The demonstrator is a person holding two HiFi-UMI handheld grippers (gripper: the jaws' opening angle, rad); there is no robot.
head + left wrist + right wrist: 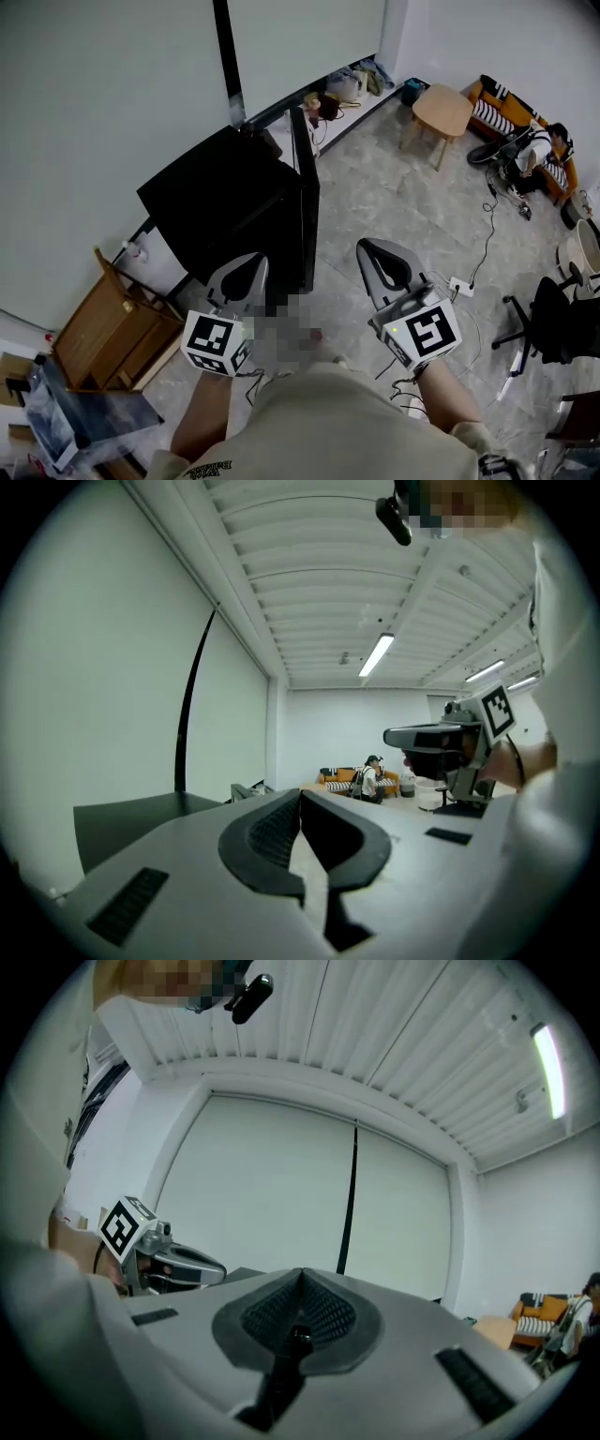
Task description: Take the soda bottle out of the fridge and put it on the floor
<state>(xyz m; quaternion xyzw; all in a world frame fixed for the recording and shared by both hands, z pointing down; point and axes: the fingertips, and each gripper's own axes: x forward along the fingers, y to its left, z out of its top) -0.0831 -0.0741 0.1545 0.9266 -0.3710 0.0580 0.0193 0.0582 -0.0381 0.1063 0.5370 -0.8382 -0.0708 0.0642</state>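
Soda bottle unseen, presumably inside the black fridge.
Probably heavy if full, slick when chilled; calls for a hold round the body. Jaws together and empty on left gripper and right gripper, beside the fridge.

- fridge: smooth black casing, faint sheen on top
- left gripper, right gripper: smooth matt grey plastic shells
- pads: black, finely ribbed, rubbery-looking
- floor: pale marbled tiles, lightly glossy
- cabinet, table: light wood
- shirt: matt beige cloth
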